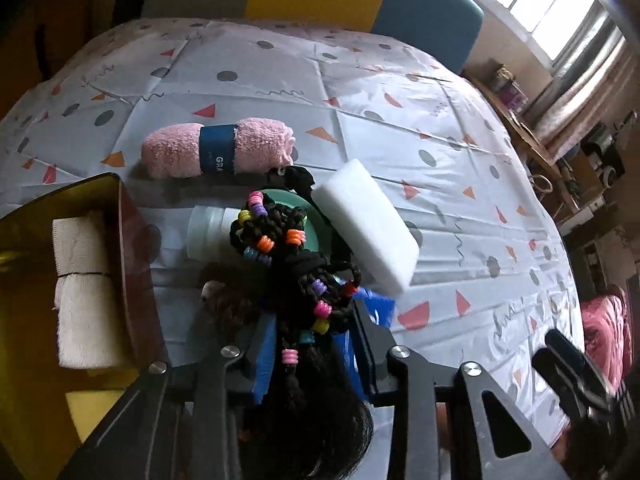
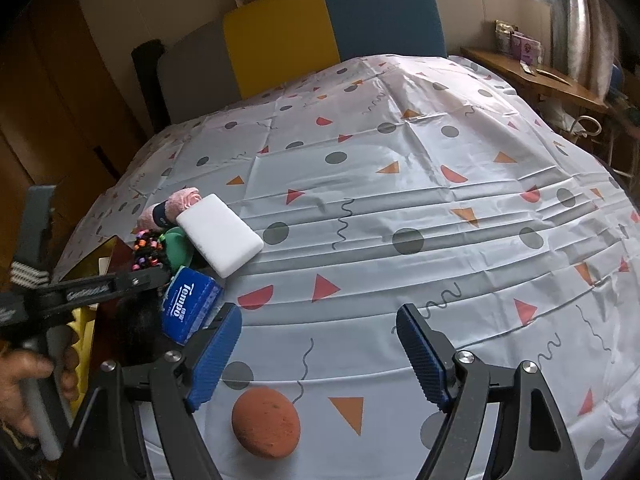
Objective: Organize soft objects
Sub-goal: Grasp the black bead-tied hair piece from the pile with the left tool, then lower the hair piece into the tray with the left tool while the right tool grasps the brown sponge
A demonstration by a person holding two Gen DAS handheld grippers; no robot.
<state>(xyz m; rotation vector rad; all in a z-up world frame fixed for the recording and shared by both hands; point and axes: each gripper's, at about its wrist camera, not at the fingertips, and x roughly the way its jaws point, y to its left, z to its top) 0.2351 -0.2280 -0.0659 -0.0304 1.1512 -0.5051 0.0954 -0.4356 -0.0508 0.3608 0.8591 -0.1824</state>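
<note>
My left gripper (image 1: 312,340) is shut on a black braided hairpiece (image 1: 288,248) strung with bright beads; its dark hair fills the gap between the blue pads. The hairpiece lies over a green object (image 1: 318,220) and a white bottle (image 1: 208,236). A blue tissue pack (image 2: 192,304) sits just right of it. Behind lie a pink rolled towel (image 1: 218,152) with a blue band and a white sponge block (image 1: 368,228). My right gripper (image 2: 318,316) stands open over the tablecloth, and a round orange sponge (image 2: 266,422) rests near its left finger.
A gold box (image 1: 124,248) at the left holds folded white towels (image 1: 80,280); a yellow sponge (image 2: 82,344) lies near it. A hand (image 2: 24,376) holds the left gripper's handle. The patterned tablecloth (image 2: 400,200) stretches right. A yellow and blue chair (image 2: 332,20) stands behind.
</note>
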